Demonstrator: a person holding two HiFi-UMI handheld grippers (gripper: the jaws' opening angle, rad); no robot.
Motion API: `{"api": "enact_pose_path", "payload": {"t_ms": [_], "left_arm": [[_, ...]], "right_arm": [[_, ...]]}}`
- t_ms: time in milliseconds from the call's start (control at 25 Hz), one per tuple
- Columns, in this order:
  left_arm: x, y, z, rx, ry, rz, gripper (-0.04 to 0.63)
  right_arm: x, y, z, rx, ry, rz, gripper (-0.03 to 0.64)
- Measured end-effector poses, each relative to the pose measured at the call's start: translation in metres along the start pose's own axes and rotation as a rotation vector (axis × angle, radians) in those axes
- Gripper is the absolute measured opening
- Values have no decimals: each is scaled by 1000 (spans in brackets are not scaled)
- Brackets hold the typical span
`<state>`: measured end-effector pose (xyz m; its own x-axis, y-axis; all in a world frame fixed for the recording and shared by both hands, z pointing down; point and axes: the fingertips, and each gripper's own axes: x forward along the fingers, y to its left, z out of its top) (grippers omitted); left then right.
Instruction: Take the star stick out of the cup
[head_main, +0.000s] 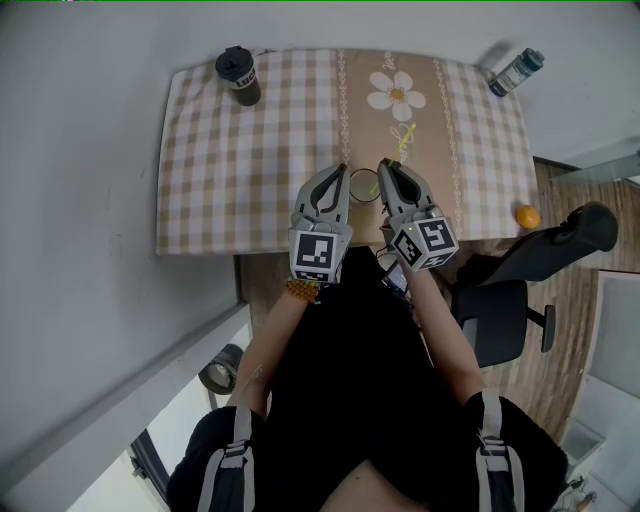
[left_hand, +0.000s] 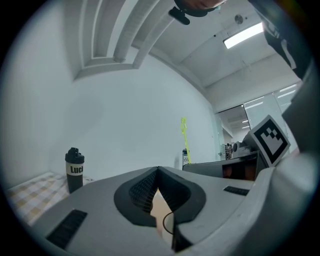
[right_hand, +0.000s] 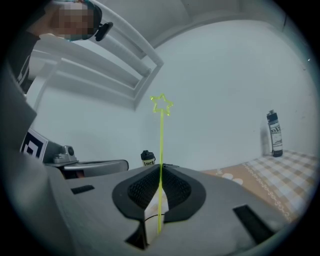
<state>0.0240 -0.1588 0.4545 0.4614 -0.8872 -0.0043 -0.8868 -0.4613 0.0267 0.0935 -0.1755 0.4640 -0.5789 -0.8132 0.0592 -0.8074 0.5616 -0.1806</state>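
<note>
The thin yellow-green star stick (right_hand: 161, 145) stands upright between the pads of my right gripper (right_hand: 160, 167), which is shut on it, with the star at the top. From the head view the stick (head_main: 399, 143) leans out past my right gripper (head_main: 384, 165), above a clear cup (head_main: 363, 186) on the table. My left gripper (head_main: 343, 172) has its tips at the cup's left rim. Its jaws are shut in the left gripper view (left_hand: 156, 172), and an arc of the cup rim (left_hand: 165, 225) shows below them. Whether they pinch the cup wall is unclear.
The table has a checked cloth (head_main: 230, 170) with a flower print. On it, a black lidded cup (head_main: 238, 75) stands at the far left and a bottle (head_main: 517, 70) at the far right. An orange (head_main: 527, 216) and an office chair (head_main: 520, 290) are to the right.
</note>
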Motion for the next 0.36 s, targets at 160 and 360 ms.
{"api": "enact_pose_path", "payload": {"t_ms": [160,360], "left_arm": [[1,-1,0,0,1,-3,-8],[0,-1,2,-4,2,-1,-8]], "right_arm": [[0,-2,0,3,0,-5,17],[-1,-2,0,7,2,-7,17]]}}
